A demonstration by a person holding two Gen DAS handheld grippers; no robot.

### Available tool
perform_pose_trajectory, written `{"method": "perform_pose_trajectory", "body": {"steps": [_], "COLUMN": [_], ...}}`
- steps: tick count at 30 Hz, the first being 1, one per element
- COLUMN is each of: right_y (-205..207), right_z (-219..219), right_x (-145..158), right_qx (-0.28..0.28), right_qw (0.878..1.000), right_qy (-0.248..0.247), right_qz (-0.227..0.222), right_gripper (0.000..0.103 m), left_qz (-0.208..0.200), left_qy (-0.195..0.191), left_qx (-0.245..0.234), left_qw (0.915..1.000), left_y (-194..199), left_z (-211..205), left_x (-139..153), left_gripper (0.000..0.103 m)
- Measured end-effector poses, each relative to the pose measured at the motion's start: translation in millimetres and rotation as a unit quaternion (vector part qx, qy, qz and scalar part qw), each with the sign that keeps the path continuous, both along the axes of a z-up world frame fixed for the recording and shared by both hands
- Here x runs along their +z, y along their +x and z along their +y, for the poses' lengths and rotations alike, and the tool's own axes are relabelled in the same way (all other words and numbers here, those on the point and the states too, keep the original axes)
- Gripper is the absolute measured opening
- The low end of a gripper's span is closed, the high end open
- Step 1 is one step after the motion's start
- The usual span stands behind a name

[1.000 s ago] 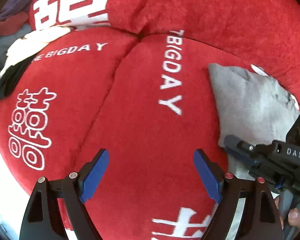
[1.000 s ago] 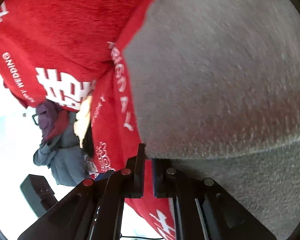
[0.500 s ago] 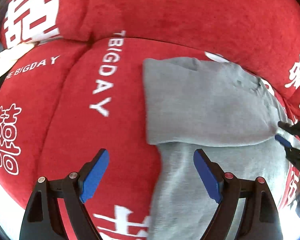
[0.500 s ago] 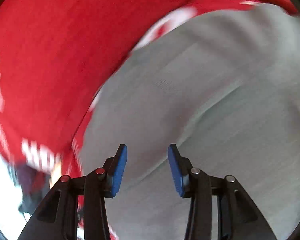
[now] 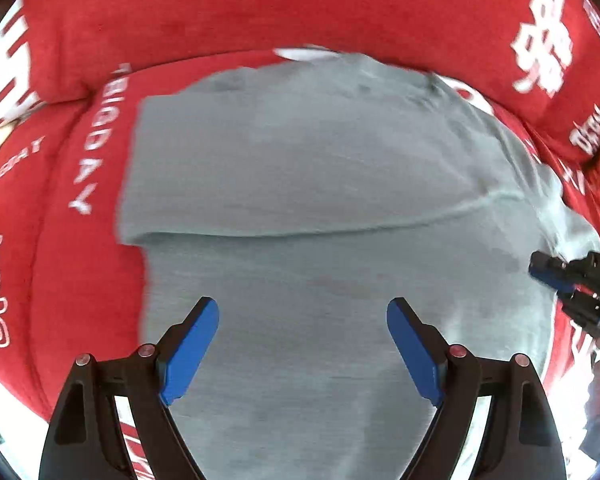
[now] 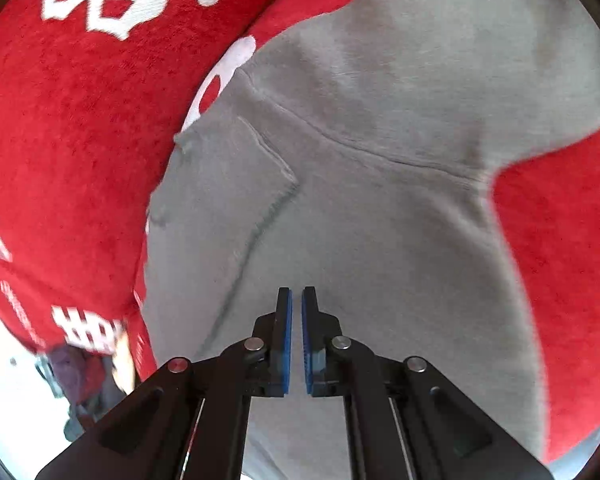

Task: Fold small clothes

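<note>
Grey shorts (image 5: pixel 320 184) lie on the red cushion (image 5: pixel 72 264); left gripper (image 5: pixel 303 344) gapes above them, right gripper (image 6: pixel 296 340) nearly clenched, empty.

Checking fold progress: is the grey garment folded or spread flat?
Partly folded: the grey garment has one layer doubled over, its edge crossing the lower layer on the red cushion.

We've got open air over the flat grey garment (image 5: pixel 320 184). The red back cushion (image 5: pixel 260 12) walls off the far side, and the right gripper (image 5: pixel 556 276) hovers at the garment's right edge.
</note>
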State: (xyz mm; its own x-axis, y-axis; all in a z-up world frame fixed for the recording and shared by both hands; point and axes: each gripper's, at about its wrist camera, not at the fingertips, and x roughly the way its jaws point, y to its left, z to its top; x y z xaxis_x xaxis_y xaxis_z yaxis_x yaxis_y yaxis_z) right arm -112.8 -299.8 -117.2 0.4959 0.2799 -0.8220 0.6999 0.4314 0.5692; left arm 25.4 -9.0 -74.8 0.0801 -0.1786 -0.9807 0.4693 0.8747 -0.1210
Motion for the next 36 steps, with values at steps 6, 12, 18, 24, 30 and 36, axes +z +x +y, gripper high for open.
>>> {"method": "perform_pose_trajectory", "body": {"steps": [6,12,18,24,30,36], "right_y": [-40.3,-70.4,-98.4,-144.2,-190.9,-205.6], "right_z": [-4.5,-20.4,-54.1,-117.1,-185.1,-233.8], "right_x": [3.2,3.7,5.6,11.1,10.9,7.1], "right_qx": [0.030,0.022,-0.004,-0.080,-0.188,-0.264], "right_qw": [1.000,1.000,1.000,0.997,0.981,0.962], "right_qy": [0.006,0.014,0.010,-0.014,-0.038,-0.030], "right_qz": [0.005,0.001,-0.005,-0.009,-0.012,-0.065], "right_gripper": [0.047,0.047,0.048,0.048,0.048,0.048], "left_qz": [0.016,0.026,0.026,0.015,-0.001,-0.025], "left_qy": [-0.009,-0.011,-0.006,-0.013,-0.018,-0.024], "left_qx": [-0.041,-0.065,-0.088,-0.105,-0.117,-0.107], "left_qw": [0.9990,0.9975,0.9957,0.9943,0.9929,0.9937], "left_y": [-33.1,-55.7,-72.6,-83.7,-97.7,-96.8], "left_z": [-54.9,-93.4,-131.6,-167.1,-200.6,-226.8], "left_x": [0.7,1.3,-2.3,-1.9,-2.8,-2.4], "left_gripper": [0.087,0.087,0.087,0.087,0.087,0.087]}}
